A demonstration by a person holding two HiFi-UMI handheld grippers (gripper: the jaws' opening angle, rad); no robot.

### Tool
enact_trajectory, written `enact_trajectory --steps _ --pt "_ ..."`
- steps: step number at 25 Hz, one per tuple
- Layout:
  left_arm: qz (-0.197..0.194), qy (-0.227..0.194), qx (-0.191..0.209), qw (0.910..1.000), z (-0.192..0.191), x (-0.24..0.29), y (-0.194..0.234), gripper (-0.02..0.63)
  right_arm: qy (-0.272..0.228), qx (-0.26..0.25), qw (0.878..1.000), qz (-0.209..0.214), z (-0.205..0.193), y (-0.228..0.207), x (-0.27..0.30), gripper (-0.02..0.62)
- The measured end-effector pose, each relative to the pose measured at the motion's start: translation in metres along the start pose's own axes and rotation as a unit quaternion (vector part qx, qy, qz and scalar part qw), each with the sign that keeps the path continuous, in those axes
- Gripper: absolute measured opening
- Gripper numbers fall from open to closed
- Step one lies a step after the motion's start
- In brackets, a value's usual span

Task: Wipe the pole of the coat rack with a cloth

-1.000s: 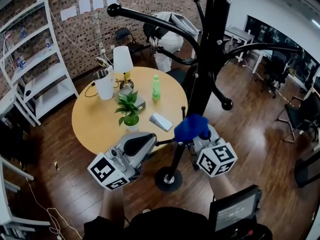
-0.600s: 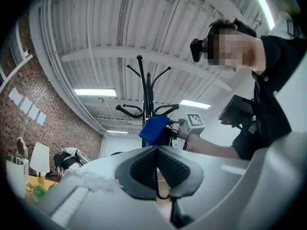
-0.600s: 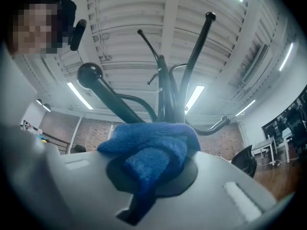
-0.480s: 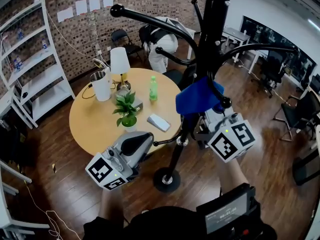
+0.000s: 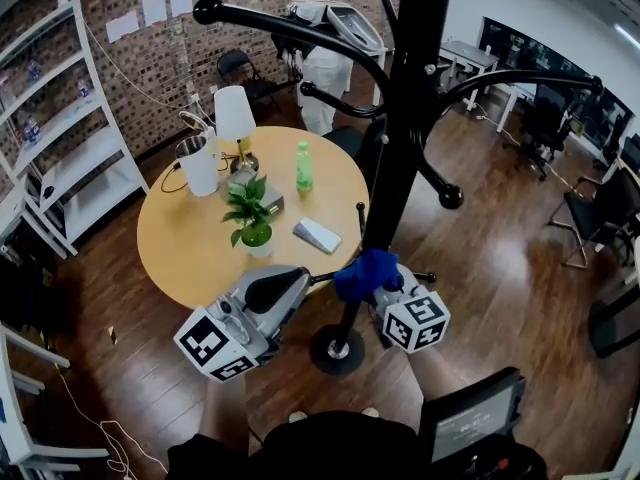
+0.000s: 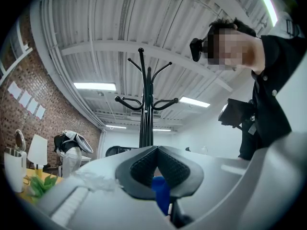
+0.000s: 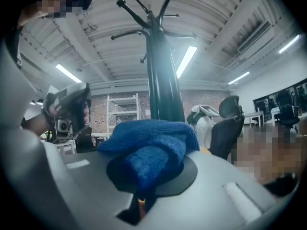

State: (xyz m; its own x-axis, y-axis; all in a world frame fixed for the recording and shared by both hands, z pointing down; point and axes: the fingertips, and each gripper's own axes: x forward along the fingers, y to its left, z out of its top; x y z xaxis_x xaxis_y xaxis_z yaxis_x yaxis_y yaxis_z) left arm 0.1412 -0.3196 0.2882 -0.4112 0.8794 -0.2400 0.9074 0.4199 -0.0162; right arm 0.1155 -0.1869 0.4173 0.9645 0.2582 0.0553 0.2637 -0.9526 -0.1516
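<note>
**Cloth slides down pole**

The cloth (image 5: 365, 271) has come down from mid-height to low on the pole (image 5: 405, 118), just above its base. The right gripper (image 7: 146, 171) pinches the cloth. The left gripper (image 6: 156, 159), jaws together and empty, sits beside it.

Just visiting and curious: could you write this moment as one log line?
right gripper: shut on blue fuzzy cloth | cloth: against black coat-rack pole, low down | left gripper: shut
</note>
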Motion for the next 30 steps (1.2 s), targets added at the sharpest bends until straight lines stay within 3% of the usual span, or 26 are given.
enact_trajectory --steps 5,10,14,18,21,25,30 --pt "-0.012 0.016 -0.021 0.9996 -0.019 -0.006 -0.009 -0.008 0.058 0.032 0.997 -0.038 -0.057 -0.012 0.001 0.021" --pt "-0.025 0.042 -0.07 0.9963 -0.063 -0.023 -0.011 -0.008 0.065 0.04 0.994 -0.072 -0.085 -0.015 -0.002 0.021" --pt "-0.032 0.067 -0.109 0.9913 -0.108 -0.031 -0.01 -0.008 0.066 -0.028 0.994 -0.078 -0.088 -0.01 0.001 0.021" --pt "-0.038 0.082 -0.133 0.987 -0.134 -0.023 -0.024 -0.008 0.092 -0.115 0.987 -0.058 -0.093 0.003 0.004 0.022" --pt "-0.017 0.084 -0.145 0.9857 -0.146 -0.019 -0.03 -0.008 0.099 -0.128 0.986 -0.028 -0.1 0.009 0.003 0.021" --pt "0.01 0.075 -0.147 0.9863 -0.16 -0.012 -0.03 -0.008 0.072 -0.153 0.986 0.003 -0.093 0.008 0.0 0.022" --pt "0.013 0.039 -0.119 0.9921 -0.197 -0.014 -0.021 -0.008 0.013 -0.226 0.974 0.024 -0.09 0.009 -0.002 0.021"
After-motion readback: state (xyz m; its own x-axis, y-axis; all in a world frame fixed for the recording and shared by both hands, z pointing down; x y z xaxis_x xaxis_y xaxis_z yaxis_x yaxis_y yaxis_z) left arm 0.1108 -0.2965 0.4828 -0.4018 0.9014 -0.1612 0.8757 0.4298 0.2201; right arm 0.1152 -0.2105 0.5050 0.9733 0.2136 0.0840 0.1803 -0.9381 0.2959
